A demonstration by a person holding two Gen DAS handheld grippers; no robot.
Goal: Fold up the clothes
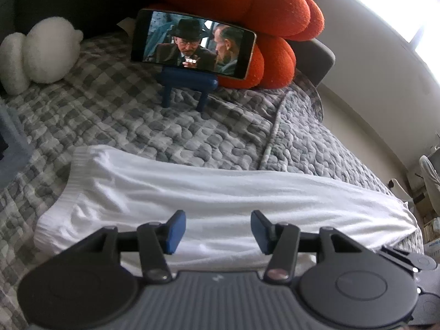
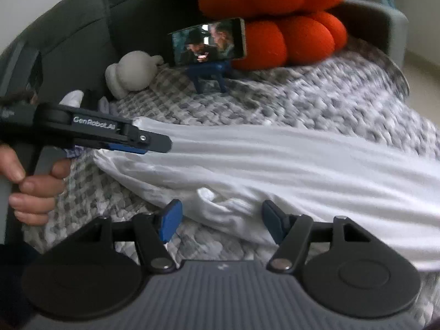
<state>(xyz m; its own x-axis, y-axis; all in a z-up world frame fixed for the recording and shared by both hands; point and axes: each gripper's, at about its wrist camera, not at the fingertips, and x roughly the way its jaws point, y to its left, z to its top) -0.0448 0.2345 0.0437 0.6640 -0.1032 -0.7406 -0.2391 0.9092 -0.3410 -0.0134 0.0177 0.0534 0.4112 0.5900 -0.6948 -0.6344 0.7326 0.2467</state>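
A white garment lies folded into a long band across the grey checked quilt. My left gripper is open, its blue pads just above the garment's near edge, holding nothing. In the right wrist view the garment stretches from left to right. My right gripper is open over a bunched fold at the garment's near edge. The left gripper shows there from the side, over the garment's left end, held by a hand.
A phone playing video stands on a blue stand at the back. An orange knot cushion sits behind it. A white plush lies at back left. The bed edge drops off at right.
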